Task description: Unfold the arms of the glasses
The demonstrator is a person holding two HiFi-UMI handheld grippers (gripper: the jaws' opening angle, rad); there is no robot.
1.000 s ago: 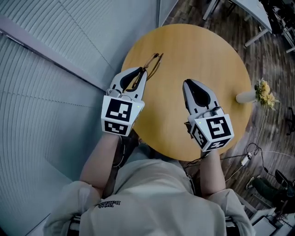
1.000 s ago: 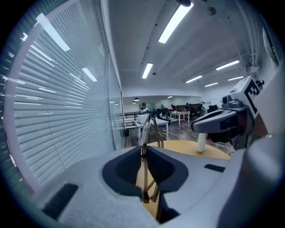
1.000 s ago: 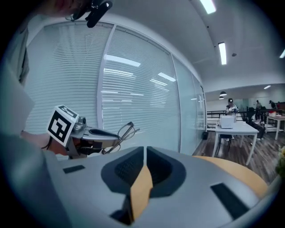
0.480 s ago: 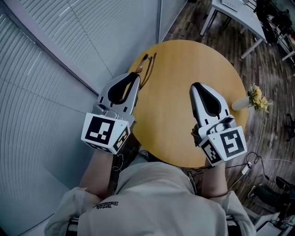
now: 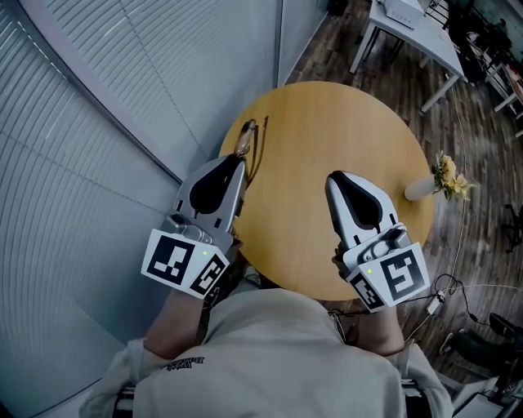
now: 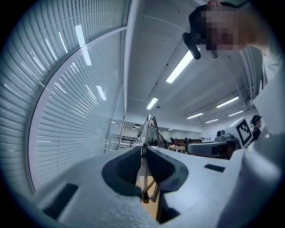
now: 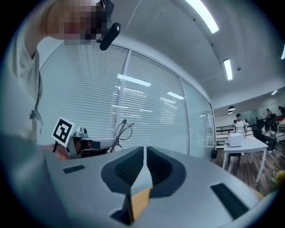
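The folded glasses [image 5: 249, 139], thin brown-rimmed, stick out past the tip of my left gripper [image 5: 237, 162], which is shut on them over the round table's left edge. In the left gripper view the frame [image 6: 149, 129] stands edge-on, pinched between the pads, and the left gripper [image 6: 143, 150] points level. My right gripper [image 5: 333, 178] hovers over the table's near right part, shut with nothing in it. From the right gripper view its jaws [image 7: 145, 150] meet, and the left gripper [image 7: 91, 143] shows at the left with the glasses [image 7: 121, 130].
The round wooden table [image 5: 343, 131] lies below both grippers. A small vase with yellow flowers [image 5: 445, 178] stands at its right edge. A wall of window blinds [image 5: 98, 122] runs along the left. A white desk [image 5: 409, 20] stands beyond on the wooden floor.
Both grippers have risen from the table and drawn back toward the person. The left one has carried the glasses up with it. Neither jaw has opened.
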